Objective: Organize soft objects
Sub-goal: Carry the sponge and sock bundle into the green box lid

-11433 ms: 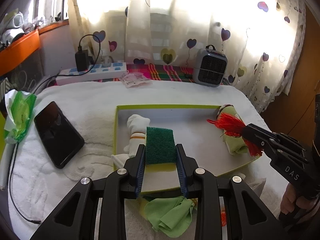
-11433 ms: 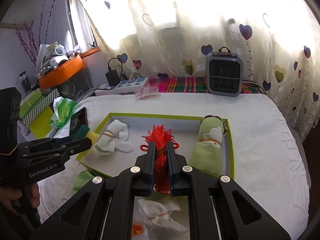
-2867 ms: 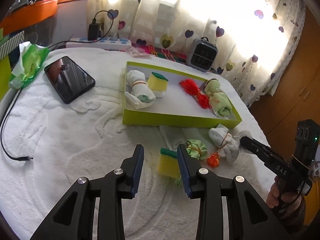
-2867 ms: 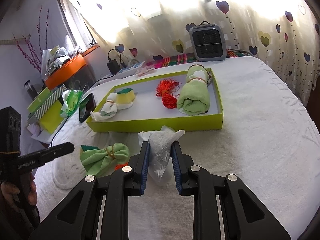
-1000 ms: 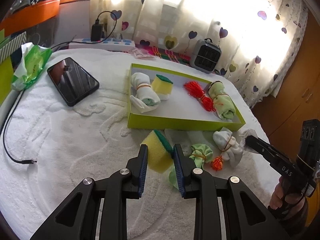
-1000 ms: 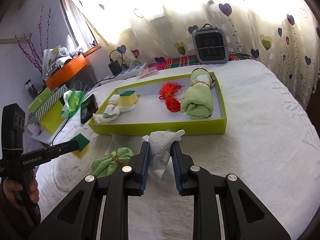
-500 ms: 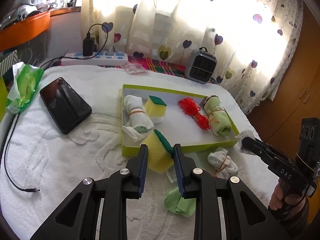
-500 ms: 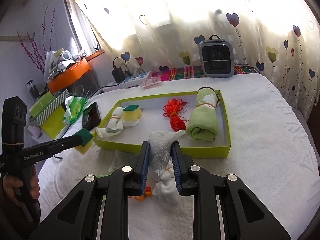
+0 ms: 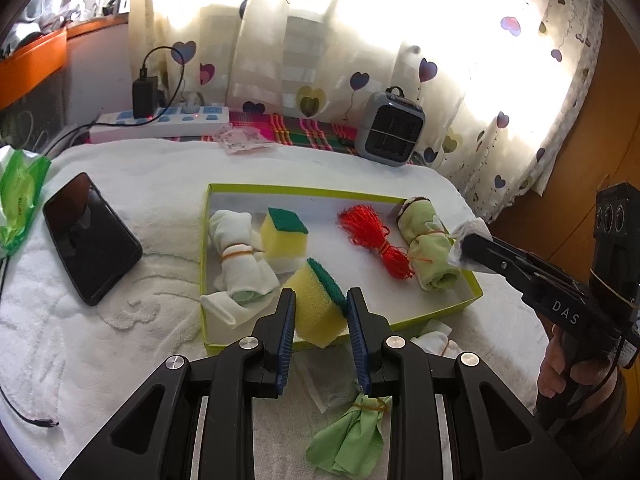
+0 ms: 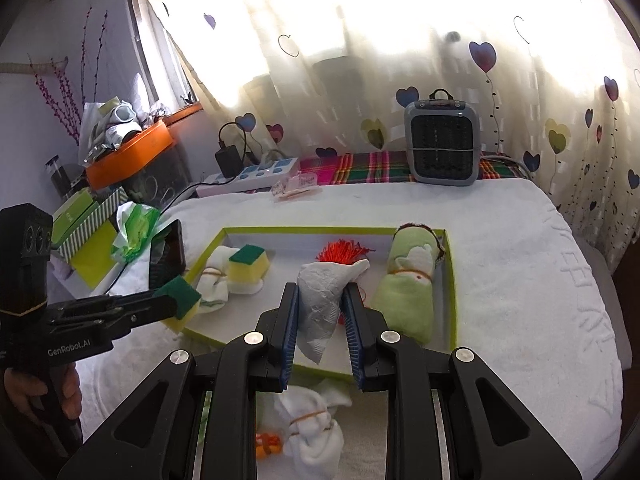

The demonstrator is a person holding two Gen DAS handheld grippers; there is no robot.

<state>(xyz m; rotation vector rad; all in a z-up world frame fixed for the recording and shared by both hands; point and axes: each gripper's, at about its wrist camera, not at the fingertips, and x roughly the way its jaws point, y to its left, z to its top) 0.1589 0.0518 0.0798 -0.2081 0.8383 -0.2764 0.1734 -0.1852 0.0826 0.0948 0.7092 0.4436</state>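
My left gripper (image 9: 320,304) is shut on a yellow sponge with a green pad (image 9: 318,306), held above the near edge of the lime-green tray (image 9: 440,312). My right gripper (image 10: 320,300) is shut on a white paper napkin (image 10: 324,300), held over the tray's (image 10: 450,280) near side. In the tray lie a white tied cloth (image 9: 238,256), a second sponge (image 9: 284,234), a red tassel (image 9: 368,236) and a green rolled towel (image 9: 428,256). A green tied cloth (image 9: 356,436) and a white tied cloth (image 10: 312,428) lie on the towel in front of the tray.
A black phone (image 9: 86,236) and a green packet (image 9: 18,196) lie left of the tray. A power strip (image 9: 160,122) and a small grey heater (image 9: 390,130) stand at the back. A small orange tassel (image 10: 266,446) lies by the white cloth.
Both grippers have moved forward with their loads, from in front of the tray to over its near edge. The sponge and the napkin stay gripped.
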